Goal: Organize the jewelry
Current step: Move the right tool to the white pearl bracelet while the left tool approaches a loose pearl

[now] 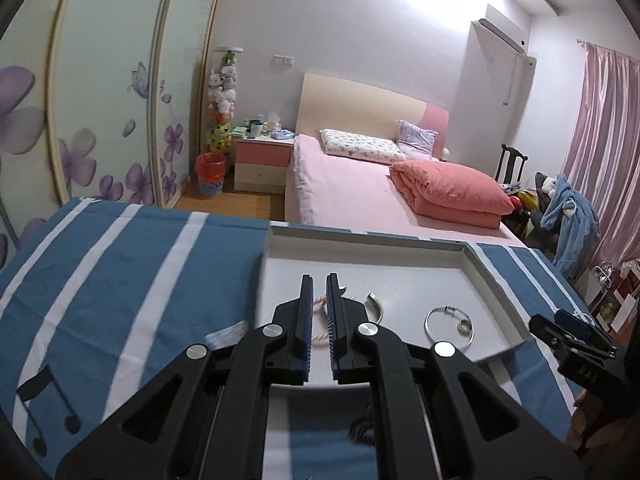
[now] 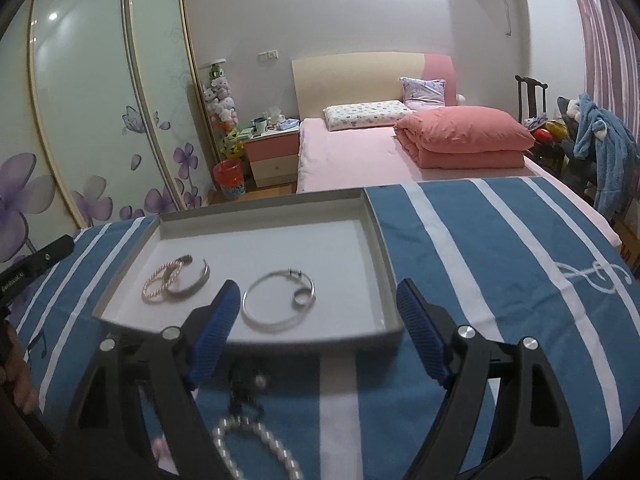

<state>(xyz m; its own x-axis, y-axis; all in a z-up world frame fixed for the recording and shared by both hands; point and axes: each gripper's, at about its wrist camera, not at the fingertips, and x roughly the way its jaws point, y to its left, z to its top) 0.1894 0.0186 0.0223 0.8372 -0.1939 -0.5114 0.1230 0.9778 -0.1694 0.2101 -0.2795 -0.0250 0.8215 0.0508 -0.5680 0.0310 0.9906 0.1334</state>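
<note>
- Left gripper [image 1: 319, 286]: its jaws stand close together over the left part of the tray [image 2: 382, 248], a narrow gap between them. The pink rope bracelet [image 2: 162, 280] shows in that gap; I cannot tell whether the pads touch it.
- Rope bracelet: inside the tray, at its left, overlapping the silver cuff [image 2: 190, 282].
- Cuff: in the tray, just right of the rope bracelet and touching it.
- Silver bangle [image 2: 276, 300]: in the tray near its front wall, right of the cuff and apart from it; a small ring [image 2: 302, 298] lies inside its loop at the right.
- Right gripper [image 2: 316, 292]: jaws wide apart, over the tray's front edge, holding nothing.
- Pearl bracelet [image 2: 256, 444]: on the striped cloth [image 2: 500, 280] of the table, in front of the tray, outside it, under the right gripper.
</note>
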